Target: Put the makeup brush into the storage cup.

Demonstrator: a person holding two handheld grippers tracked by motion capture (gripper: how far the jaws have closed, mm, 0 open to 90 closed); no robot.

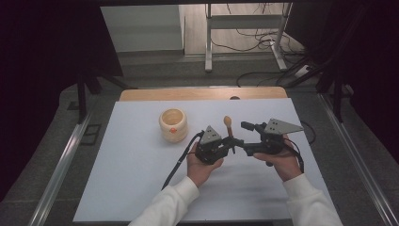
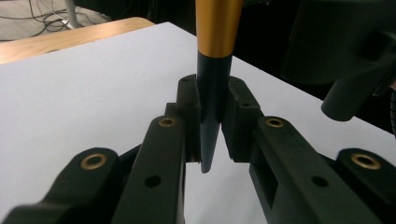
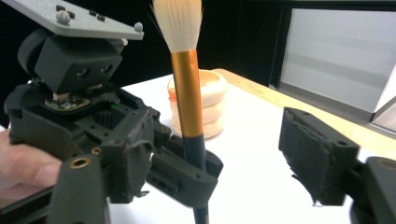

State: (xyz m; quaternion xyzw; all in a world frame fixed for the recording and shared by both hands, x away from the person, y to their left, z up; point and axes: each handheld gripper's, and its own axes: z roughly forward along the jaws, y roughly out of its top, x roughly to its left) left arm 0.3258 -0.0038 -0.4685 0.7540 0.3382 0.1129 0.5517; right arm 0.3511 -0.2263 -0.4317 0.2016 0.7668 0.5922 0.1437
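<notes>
The brush [image 3: 189, 102] is the colourful bit here — creamy white bristles, a shiny orange-gold metal collar, then a dark blue-black handle tapering to a point. Both tools, left tool [image 1: 231, 141] and right tool [image 1: 246, 126], are matte black with little brass-coloured rivets, and each carries a grey three-cornered plate with dark screw dots. The cup [image 1: 173, 124] is pale cream, ribbed in bands, with a small orange mark on its front. The bench [image 1: 141, 165] has a plain white top with no pattern — its far edge shows light tan wood. Sleeves [image 1: 310, 202] are white. The cable [image 1: 176, 165] is black.
</notes>
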